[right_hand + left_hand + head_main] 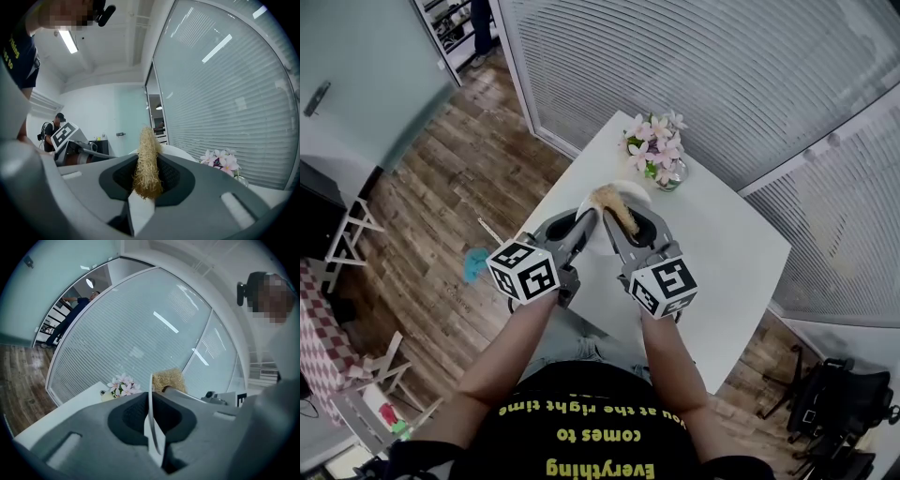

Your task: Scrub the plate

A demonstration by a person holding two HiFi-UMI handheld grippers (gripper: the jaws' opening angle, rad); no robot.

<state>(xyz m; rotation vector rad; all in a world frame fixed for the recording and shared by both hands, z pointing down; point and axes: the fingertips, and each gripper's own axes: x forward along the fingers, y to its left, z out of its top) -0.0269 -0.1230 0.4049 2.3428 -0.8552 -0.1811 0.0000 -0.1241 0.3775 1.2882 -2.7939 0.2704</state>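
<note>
A white plate (625, 191) is held on edge above the table, with my left gripper (585, 221) shut on its rim. In the left gripper view the plate (152, 420) runs edge-on between the jaws. My right gripper (624, 225) is shut on a tan fibrous scrubber (615, 207), which lies against the plate's face. In the right gripper view the scrubber (147, 161) stands up between the jaws, with the plate (181, 152) just behind it. The scrubber (169, 380) also shows past the plate in the left gripper view.
A white table (727, 239) lies below both grippers. A glass vase of pink flowers (657, 152) stands near its far edge, close to the ribbed glass wall (703, 66). A blue object (474, 265) lies on the wooden floor at the left. A dark chair (836, 403) is at lower right.
</note>
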